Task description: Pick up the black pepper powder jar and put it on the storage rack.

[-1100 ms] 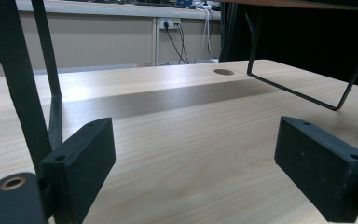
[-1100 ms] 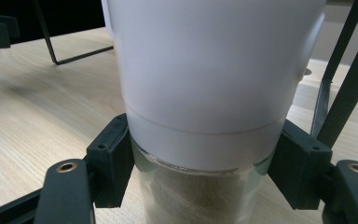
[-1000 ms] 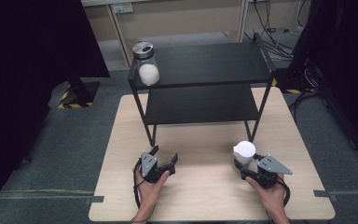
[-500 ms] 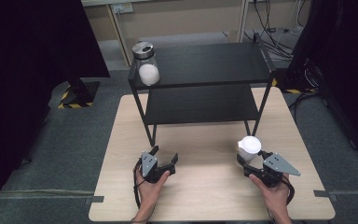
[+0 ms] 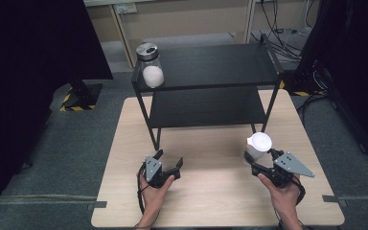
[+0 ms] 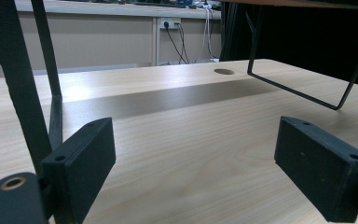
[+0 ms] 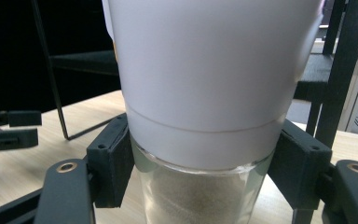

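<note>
The right gripper [image 5: 255, 160] is clamped on a clear glass jar with a tall white plastic lid [image 5: 258, 147]; in the right gripper view its two black pads [image 7: 112, 161] press the glass on either side just below the lid's lower edge. The jar [image 7: 205, 154] stands upright at the near right part of the light wooden table [image 5: 211, 211], just in front of the right leg of the black two-tier metal shelf rack [image 5: 206, 67]. Whether its base rests on the wood or hangs just above it cannot be told.

The left gripper [image 5: 168, 162] holds nothing; its jaws stand apart over bare tabletop (the left gripper view looks out between them at the rack's thin legs and nothing else).

By my reading, the grasp is made and the carrying is what remains. A second glass jar with a silver metal lid and white contents [image 5: 150, 66] already sits at the left front corner of the top shelf, so the held jar likely belongs on the rack too; both shelves have plenty of free room.

The held jar has smooth, straight glass walls, with a pale, sandy, fine-grained filling showing through them below the lid.
</note>
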The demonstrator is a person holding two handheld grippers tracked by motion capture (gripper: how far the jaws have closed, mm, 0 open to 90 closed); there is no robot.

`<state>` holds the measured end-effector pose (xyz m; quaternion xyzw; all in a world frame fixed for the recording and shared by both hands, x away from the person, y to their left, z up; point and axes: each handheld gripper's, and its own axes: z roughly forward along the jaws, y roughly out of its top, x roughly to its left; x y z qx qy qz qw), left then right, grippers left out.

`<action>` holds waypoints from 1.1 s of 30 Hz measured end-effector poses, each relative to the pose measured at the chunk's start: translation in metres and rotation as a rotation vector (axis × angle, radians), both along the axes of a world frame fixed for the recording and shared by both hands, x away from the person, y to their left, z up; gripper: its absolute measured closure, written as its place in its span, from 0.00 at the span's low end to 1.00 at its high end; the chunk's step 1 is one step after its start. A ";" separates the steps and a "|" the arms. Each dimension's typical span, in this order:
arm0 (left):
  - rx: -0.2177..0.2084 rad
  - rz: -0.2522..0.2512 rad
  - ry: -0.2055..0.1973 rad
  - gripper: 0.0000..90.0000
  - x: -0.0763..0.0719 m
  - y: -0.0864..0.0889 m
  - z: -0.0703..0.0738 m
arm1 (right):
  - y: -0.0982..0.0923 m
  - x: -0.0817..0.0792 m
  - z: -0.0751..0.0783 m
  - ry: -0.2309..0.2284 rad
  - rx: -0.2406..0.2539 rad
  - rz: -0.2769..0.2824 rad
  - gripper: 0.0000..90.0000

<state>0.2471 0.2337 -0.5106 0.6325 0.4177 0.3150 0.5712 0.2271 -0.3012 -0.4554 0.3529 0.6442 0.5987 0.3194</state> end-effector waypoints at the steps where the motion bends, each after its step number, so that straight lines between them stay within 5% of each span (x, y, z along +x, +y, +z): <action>1: 0.000 0.000 0.000 0.13 0.000 0.000 0.000 | 0.000 0.000 0.001 -0.003 0.003 -0.001 0.34; 33: 0.007 0.000 -0.001 0.13 0.000 -0.001 0.000 | 0.007 0.006 0.045 -0.075 -0.008 -0.020 0.34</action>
